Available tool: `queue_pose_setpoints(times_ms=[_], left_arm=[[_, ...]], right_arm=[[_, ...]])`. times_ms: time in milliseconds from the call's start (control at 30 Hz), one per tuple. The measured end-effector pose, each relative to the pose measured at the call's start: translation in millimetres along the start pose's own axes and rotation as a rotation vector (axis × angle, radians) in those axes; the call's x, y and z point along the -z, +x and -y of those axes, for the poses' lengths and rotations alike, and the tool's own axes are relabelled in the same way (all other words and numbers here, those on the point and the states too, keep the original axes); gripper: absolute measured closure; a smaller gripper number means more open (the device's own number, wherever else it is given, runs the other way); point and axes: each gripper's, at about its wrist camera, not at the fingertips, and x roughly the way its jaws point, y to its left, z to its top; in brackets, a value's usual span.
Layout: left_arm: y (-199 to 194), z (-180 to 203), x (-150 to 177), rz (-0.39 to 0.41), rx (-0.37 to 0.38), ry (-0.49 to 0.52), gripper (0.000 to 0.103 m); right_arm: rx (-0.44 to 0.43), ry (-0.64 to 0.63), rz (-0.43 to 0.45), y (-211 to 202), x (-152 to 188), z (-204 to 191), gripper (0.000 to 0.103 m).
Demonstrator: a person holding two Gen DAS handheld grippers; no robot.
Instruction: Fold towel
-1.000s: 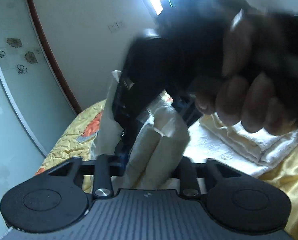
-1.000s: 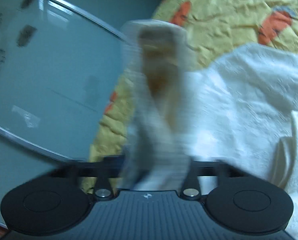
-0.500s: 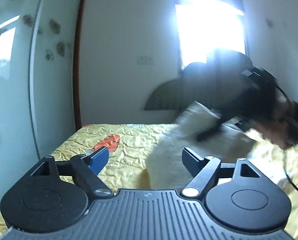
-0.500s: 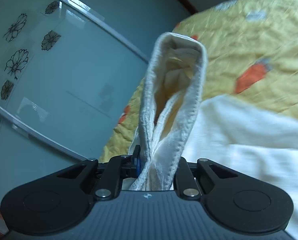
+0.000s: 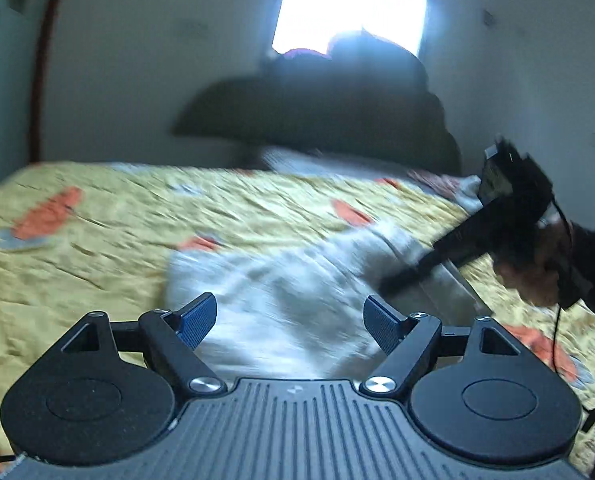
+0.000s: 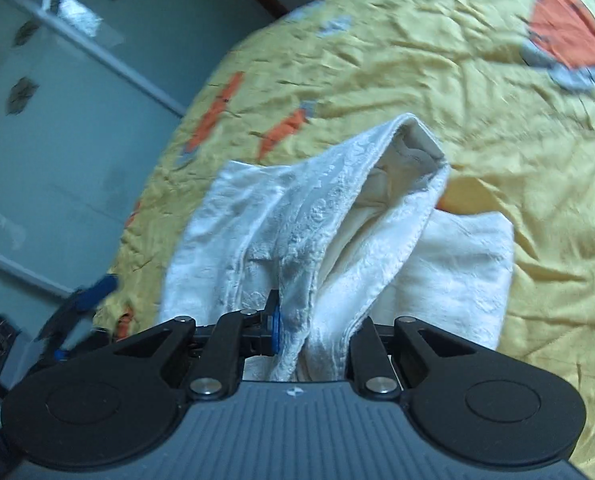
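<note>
A white embossed towel [image 6: 305, 208] lies partly folded on the yellow bed cover [image 6: 437, 60]. My right gripper [image 6: 313, 332] is shut on a bunched fold of it, and the fold rises in a loop ahead of the fingers. In the left wrist view the towel [image 5: 281, 288] is a blurred white patch on the bed. My left gripper [image 5: 289, 316] hovers over it, open, with nothing between its blue pads [image 5: 197, 316]. The right gripper [image 5: 401, 280] reaches into the towel from the right, held by a hand [image 5: 537, 276].
The bed cover [image 5: 97, 248] is crumpled, with orange and grey motifs. A dark headboard [image 5: 317, 120] and a bright window [image 5: 353, 4] stand behind the bed. Frosted glass doors [image 6: 69, 140] with flower prints run along the bed's left side. A cable [image 5: 557, 340] hangs from the right hand.
My left gripper let go of the towel fold, opened wide and swung up to look along the bed. My right gripper carried its fold across and down towards the cover.
</note>
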Motion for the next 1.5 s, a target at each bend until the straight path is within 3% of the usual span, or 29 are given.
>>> queue_pose_setpoints(times_ms=[100,167,233,300,400,467,533,700,867,900,933,967,1100,1200,1300,1367,1500], left_arm=[[33.0,3.8,20.4,-0.113,0.050,-0.035,0.020],[52.2,1.8,35.8,-0.188,0.047,-0.079,0.021],[56.2,-5.4,44.8,-0.199,0.041,-0.116,0.022],[49.3,-8.0,45.3,-0.184,0.047,-0.124,0.021],[37.5,-13.3,40.8,-0.173,0.037,-0.149,0.021],[28.8,-15.9,38.2,-0.156,0.038,-0.163,0.020],[21.0,-14.9,33.8,-0.139,0.036,-0.162,0.020],[21.1,-2.4,40.0,-0.188,0.069,-0.111,0.020],[20.5,4.8,53.4,-0.185,0.049,-0.087,0.017],[21.4,4.6,54.0,-0.185,0.048,-0.092,0.016],[22.3,4.7,54.2,-0.186,0.041,-0.093,0.017],[22.3,5.0,53.6,-0.187,0.039,-0.095,0.017],[17.6,4.2,51.6,-0.187,0.058,-0.104,0.016],[22.2,7.5,60.1,-0.189,0.074,-0.072,0.013],[22.4,19.0,61.1,-0.198,0.047,0.008,0.011],[9.8,16.8,54.5,-0.183,0.064,-0.026,0.014],[-19.0,8.5,43.7,-0.096,0.076,-0.082,0.012]], right_arm=[[0.017,0.037,-0.010,4.9,2.3,16.9,0.084],[0.053,0.108,-0.030,9.9,7.0,37.0,0.067],[0.014,0.152,-0.011,6.2,13.9,49.4,0.067],[0.038,0.168,0.045,-10.9,19.8,50.5,0.062],[0.109,0.186,0.206,-49.4,28.1,48.6,0.054],[0.046,0.214,0.260,-66.4,35.4,48.1,0.054],[-0.036,0.227,0.231,-65.0,40.9,44.9,0.054],[0.067,0.221,0.116,-31.9,48.3,42.2,0.054],[-0.019,0.222,0.059,-5.5,58.5,38.3,0.055],[-0.017,0.212,0.062,-3.4,59.1,36.8,0.058],[-0.005,0.207,0.052,-1.9,58.9,36.5,0.079],[-0.003,0.200,0.055,-3.5,58.9,35.4,0.085],[0.010,0.106,0.094,-27.3,61.3,17.1,0.088],[0.016,0.191,0.060,-14.3,68.5,51.0,0.089],[-0.033,0.268,0.110,-17.6,74.2,59.3,0.088],[0.008,0.269,0.155,-30.6,77.8,50.4,0.082],[0.107,0.197,0.278,-60.6,84.5,18.0,0.081]])
